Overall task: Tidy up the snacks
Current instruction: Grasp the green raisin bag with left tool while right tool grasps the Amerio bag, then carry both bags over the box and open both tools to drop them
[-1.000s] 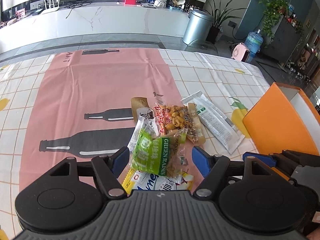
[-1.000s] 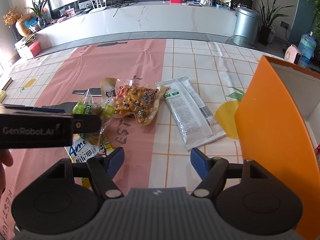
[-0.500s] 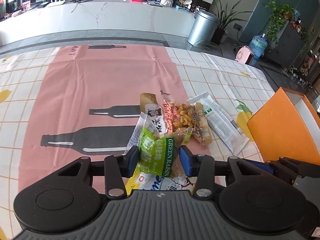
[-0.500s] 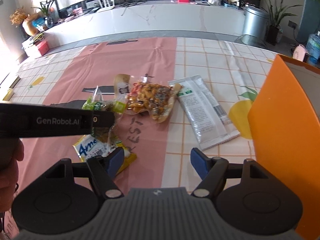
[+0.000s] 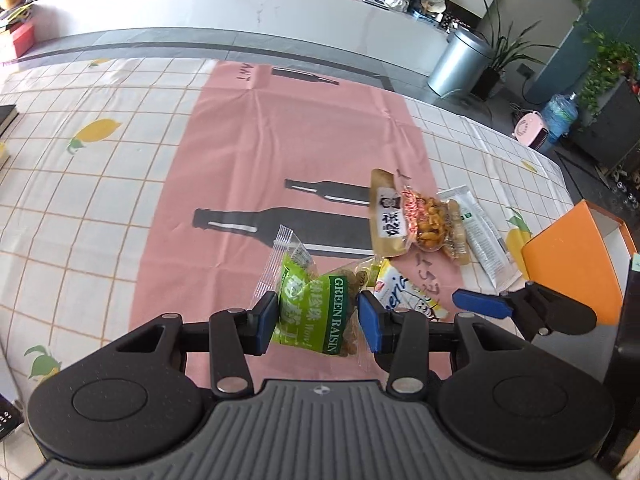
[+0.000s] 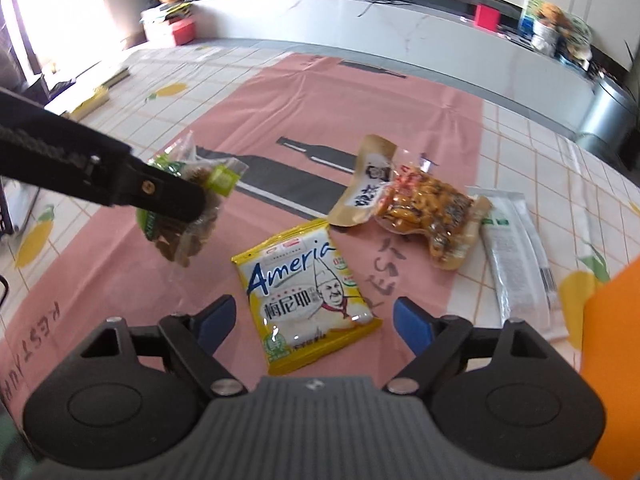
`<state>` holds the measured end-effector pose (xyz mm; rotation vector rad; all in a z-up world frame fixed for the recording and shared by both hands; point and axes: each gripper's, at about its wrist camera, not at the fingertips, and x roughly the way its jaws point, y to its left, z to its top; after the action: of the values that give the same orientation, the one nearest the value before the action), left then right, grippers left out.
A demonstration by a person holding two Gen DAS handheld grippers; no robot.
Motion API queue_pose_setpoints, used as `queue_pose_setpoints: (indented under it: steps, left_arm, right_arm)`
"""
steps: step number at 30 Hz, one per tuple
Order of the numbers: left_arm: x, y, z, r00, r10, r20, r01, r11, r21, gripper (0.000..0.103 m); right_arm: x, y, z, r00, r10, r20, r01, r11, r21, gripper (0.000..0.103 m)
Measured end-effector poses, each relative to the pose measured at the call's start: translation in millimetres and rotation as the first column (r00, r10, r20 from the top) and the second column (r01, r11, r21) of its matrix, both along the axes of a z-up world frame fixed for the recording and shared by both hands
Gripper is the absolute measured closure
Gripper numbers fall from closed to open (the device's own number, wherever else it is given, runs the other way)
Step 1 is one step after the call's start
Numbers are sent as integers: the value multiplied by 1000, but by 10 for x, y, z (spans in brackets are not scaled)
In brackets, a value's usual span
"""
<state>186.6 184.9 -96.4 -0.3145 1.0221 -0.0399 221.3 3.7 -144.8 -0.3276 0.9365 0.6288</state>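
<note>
My left gripper [image 5: 318, 322] is shut on a green raisin packet [image 5: 316, 312] and holds it above the pink cloth; the packet also shows in the right wrist view [image 6: 184, 216], hanging from the left gripper's finger. My right gripper [image 6: 314, 320] is open and empty, its fingers straddling a yellow "Ameria" packet [image 6: 308, 292] that lies flat on the cloth. A tan packet [image 6: 366, 184], a clear packet of mixed nuts [image 6: 432, 212] and a long white packet [image 6: 516, 260] lie further right.
An orange box [image 5: 576, 264] stands open at the right edge of the table, also seen in the right wrist view [image 6: 612, 360]. The pink cloth [image 5: 280, 152] with bottle prints covers the table's middle. Books lie at the far left [image 6: 96, 96].
My left gripper closed on the green raisin packet and lifted it left, uncovering the yellow packet. My right gripper swung left over the yellow packet.
</note>
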Motion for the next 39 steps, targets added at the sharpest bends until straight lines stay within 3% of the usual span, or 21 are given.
queue_pose_setpoints:
  steps: [4,8,12,16,24,30,39]
  left_arm:
    - [-35,69,-3,1000,9,-8,-9,1000,-16,54]
    - [-77,106,-16,1000,12,-8,-12,999,-32,54]
    - [-99,135,-34,1000,14,-6,-15,999,-43,54]
    - [-104,138,-36,1000,11,-7,-12,998,-57,54]
    - [-214,52,98,1000,10,8,-10,998,-61,54]
    - [-368,-103,332,999,-9,52,12,998,-62,54]
    - [-525,-606,785,988,-84,132,89,996,-31,54]
  right_arm:
    - [55,104,-55,998,69,9,-68,996,-64,18]
    - [113,136,-88,995,94,-20,-95,994,-62,21]
    - [143,125,-88,997,61,-43,-63,998,-26,29]
    - [122,149,-59,998,38,-40,-39,999,-27,45]
    - [-2,138,15,998,-37,-50,35,998,-47,50]
    - [-188,-149,366,989,-133,-56,133,991,-7,50]
    - [-354,-959,1057,958,-261,-115,270,960,70,50]
